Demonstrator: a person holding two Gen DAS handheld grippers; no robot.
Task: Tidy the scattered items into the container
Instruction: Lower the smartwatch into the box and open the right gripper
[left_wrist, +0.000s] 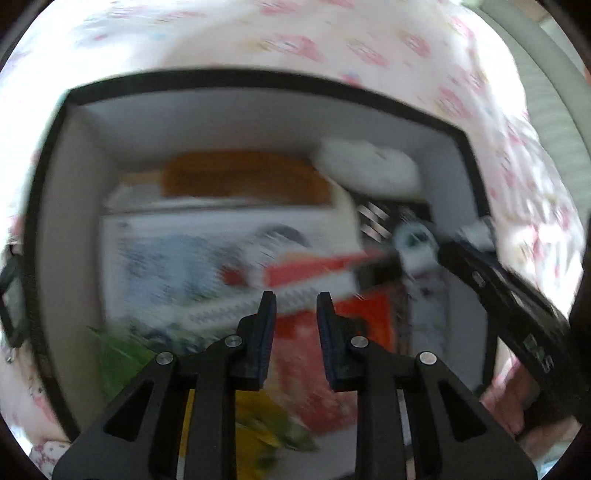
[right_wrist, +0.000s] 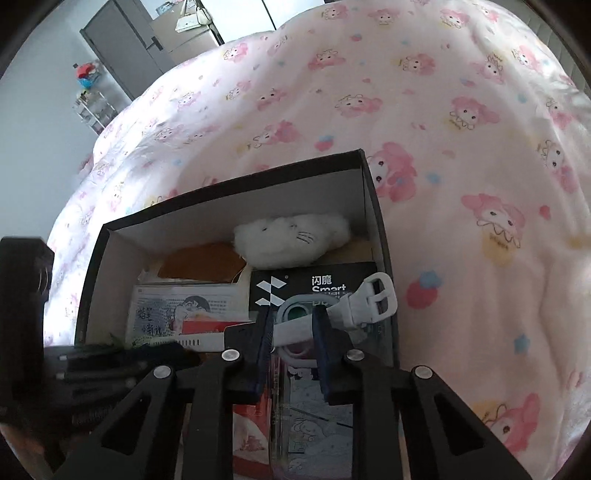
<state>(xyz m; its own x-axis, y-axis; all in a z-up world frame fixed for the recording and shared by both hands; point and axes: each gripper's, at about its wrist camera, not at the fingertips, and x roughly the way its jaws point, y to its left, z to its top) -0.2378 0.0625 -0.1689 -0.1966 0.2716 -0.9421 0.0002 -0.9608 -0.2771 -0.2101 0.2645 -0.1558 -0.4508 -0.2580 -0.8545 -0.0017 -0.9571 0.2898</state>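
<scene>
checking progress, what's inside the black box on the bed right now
Inside the black box: a white plush toy, a brown item, a black Smart carton, printed packets and a white watch between the right gripper fingers. The box floor is covered.

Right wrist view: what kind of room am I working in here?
Most likely a bedroom: the box sits on a bed under a pink cartoon-print quilt, with a grey door and a small shelf rack behind.
</scene>
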